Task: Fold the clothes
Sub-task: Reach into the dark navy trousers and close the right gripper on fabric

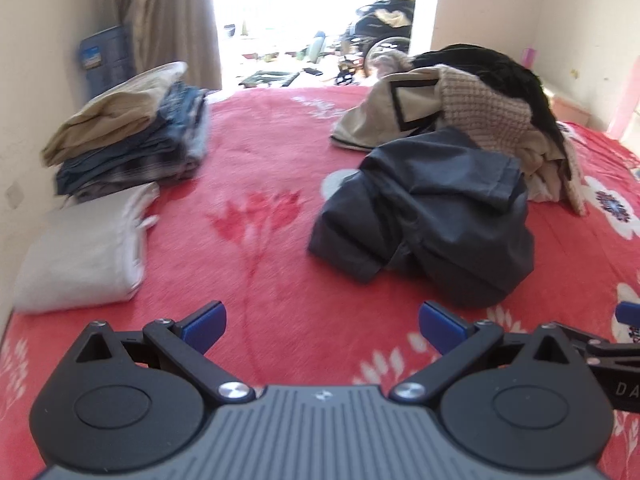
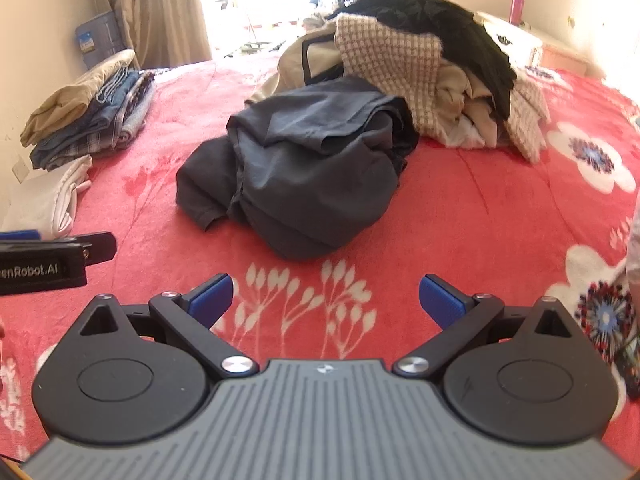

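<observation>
Both claws hover empty above a red floral bedspread [image 2: 460, 208], the left claw [image 1: 322, 326] and right claw [image 2: 325, 300] each with blue-padded fingers spread wide apart. Just ahead lies a crumpled dark grey garment [image 2: 296, 168], resting against a heap of unfolded clothes [image 2: 432, 76] behind it. Well to the left sit a folded white cloth [image 1: 80, 256] and a stack of folded clothes [image 1: 128, 140] near the wall.

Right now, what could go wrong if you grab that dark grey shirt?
The dark grey shirt leans on the messy pile, so pulling it might drag the knitted sweater along. It is crumpled, so an open gripper may pinch several layers at once. A big swing could bump the folded stack.
</observation>
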